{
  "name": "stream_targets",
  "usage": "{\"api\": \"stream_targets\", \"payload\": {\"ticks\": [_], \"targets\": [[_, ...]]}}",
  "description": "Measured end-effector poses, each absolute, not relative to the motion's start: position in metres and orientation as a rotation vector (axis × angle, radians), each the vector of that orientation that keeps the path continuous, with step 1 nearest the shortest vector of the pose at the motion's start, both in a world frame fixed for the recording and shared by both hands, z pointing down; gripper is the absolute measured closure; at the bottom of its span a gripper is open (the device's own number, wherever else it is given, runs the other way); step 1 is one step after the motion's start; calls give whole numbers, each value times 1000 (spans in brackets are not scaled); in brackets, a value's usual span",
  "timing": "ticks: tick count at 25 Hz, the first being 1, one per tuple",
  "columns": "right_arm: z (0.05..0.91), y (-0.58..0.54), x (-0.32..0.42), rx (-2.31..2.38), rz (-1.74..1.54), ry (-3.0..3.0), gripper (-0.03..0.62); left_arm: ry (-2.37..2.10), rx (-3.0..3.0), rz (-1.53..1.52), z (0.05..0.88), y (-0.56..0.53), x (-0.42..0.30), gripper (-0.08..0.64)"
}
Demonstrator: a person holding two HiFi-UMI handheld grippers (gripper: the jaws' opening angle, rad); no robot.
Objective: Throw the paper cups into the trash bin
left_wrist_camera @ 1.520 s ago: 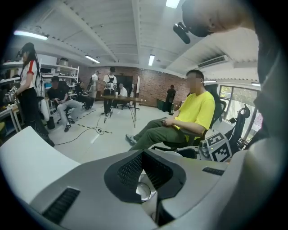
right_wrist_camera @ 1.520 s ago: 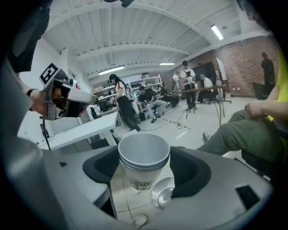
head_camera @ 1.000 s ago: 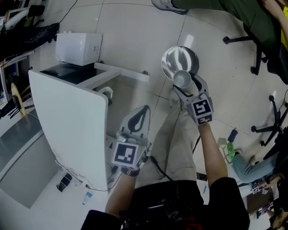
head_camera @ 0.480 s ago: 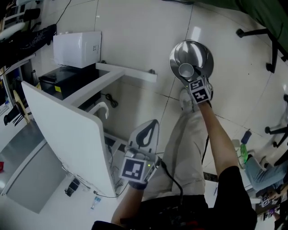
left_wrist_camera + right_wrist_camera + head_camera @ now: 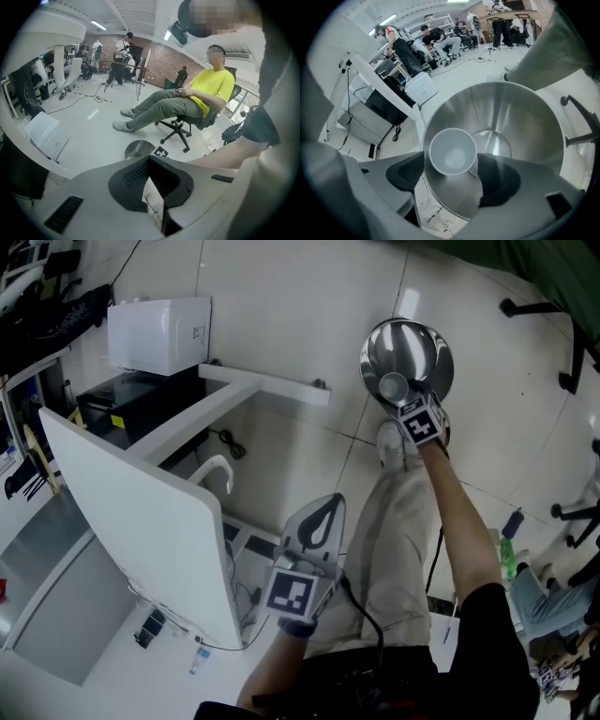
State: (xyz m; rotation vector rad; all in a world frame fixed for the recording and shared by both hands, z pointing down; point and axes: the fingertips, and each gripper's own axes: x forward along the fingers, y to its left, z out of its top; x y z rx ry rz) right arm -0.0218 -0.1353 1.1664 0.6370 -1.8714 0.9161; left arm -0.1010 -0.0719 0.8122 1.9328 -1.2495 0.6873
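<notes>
White-shelled, the left claw (image 5: 333, 501) hangs closest to the body and well short of the round polished steel trash bin (image 5: 427, 343). Its jaws are pressed together on nothing, above the person's beige trouser leg (image 5: 394, 540). Farther out, a pale shoe (image 5: 391, 442) rests on the white tiled floor (image 5: 281, 306) just beside the bin's near rim. The right claw (image 5: 451, 165) reaches over that rim, clenched on a small white paper cup (image 5: 453, 152). The cup sits squeezed between both pads, mouth facing back toward the claw, over the bin's open bowl near its near edge. Beyond the bin, a person in a yellow shirt (image 5: 213, 89) sits on a chair.
</notes>
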Motion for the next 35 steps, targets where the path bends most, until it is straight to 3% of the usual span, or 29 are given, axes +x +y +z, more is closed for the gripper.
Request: {"api": "stream_targets", "payload": {"ticks": [11, 14, 25, 29, 33, 35], "targets": [[1175, -158, -24, 617, 1076, -1840, 225, -1265, 1907, 680, 817, -67, -99, 560], [1152, -152, -13, 720, 1021, -1879, 275, -1276, 1901, 665, 806, -68, -99, 560], [912, -144, 16, 984, 971, -2193, 298, -1282, 2039, 601, 688, -90, -67, 560], [788, -155, 24, 1039, 956, -2395, 378, -1303, 2081, 550, 636, -99, -52, 560], [679, -151, 39, 1047, 820, -2555, 556, -1315, 2133, 501, 587, -105, -34, 560], [633, -146, 46, 1036, 778, -2622, 584, -1319, 2193, 489, 559, -109, -24, 560]]}}
